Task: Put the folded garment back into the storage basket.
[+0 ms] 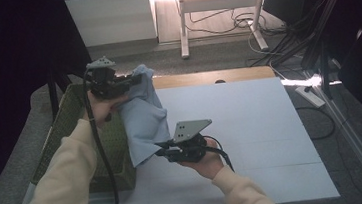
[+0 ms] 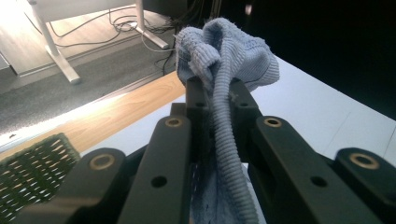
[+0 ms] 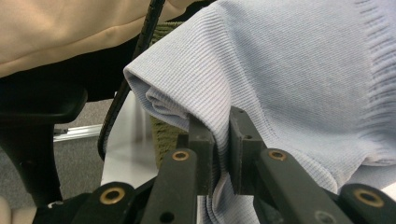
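Note:
A pale blue ribbed cloth [image 1: 143,116] hangs in the air between my two grippers, above the left part of the white table [image 1: 251,125]. My left gripper [image 1: 136,79] is shut on the cloth's upper end, high over the basket's far corner. In the left gripper view the cloth [image 2: 224,65] bunches out past the closed jaws of my left gripper [image 2: 219,93]. My right gripper [image 1: 161,151] is shut on the lower edge of the cloth, low over the table. The right gripper view has the cloth [image 3: 289,84] draped over the closed jaws of my right gripper [image 3: 222,122].
A green woven basket [image 1: 70,122] stands at the table's left side, under my left forearm. A strip of bare wood [image 1: 216,76] runs along the table's far edge. Beyond it are a white desk frame [image 1: 221,17] and cables on the floor.

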`<state>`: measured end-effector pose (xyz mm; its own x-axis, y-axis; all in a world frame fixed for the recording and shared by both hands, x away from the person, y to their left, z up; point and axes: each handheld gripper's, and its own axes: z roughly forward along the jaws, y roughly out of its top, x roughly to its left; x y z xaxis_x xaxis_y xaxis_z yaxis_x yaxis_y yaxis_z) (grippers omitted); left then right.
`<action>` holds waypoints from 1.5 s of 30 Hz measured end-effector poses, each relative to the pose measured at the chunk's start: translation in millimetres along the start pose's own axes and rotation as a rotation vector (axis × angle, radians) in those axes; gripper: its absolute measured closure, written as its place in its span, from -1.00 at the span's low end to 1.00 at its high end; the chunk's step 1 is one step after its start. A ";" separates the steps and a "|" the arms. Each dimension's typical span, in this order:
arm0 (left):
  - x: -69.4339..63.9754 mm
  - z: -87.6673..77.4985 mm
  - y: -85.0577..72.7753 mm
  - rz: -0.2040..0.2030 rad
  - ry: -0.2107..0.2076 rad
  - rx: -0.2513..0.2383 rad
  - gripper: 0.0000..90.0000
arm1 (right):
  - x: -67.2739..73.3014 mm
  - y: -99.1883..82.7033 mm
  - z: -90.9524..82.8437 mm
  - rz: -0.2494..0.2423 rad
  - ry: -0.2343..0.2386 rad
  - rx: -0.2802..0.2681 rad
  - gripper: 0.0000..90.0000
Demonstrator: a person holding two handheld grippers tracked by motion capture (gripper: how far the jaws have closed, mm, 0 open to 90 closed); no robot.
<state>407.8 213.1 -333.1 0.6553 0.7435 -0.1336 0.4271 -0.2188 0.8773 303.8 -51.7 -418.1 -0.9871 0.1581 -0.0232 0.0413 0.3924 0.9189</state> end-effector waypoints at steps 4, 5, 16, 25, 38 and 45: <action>4.5 -5.4 -1.7 -0.003 0.009 -0.002 0.81 | -1.4 3.1 3.7 0.002 0.002 -0.005 0.81; 5.8 -7.1 -2.1 -0.004 0.012 -0.003 0.81 | -1.9 3.9 4.4 0.002 0.006 -0.002 0.81; 18.0 -25.1 -4.4 -0.016 0.041 -0.022 0.81 | -4.3 11.9 15.7 0.007 0.013 -0.017 0.81; 26.8 -38.9 -4.0 -0.022 0.064 -0.031 0.81 | -3.9 23.6 30.8 -0.005 0.028 -0.026 0.81; 34.3 -51.5 -5.0 -0.025 0.089 -0.025 0.81 | -3.5 32.0 44.1 -0.010 0.044 -0.030 0.81; 39.8 -50.3 -10.1 -0.042 0.091 -0.020 0.80 | -6.2 31.4 46.7 -0.008 0.046 -0.032 0.81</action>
<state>398.2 276.7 -324.1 0.5774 0.8062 -0.1290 0.4401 -0.1742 0.8809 318.5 2.0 -407.5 -0.9935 0.1133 -0.0137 0.0287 0.3645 0.9307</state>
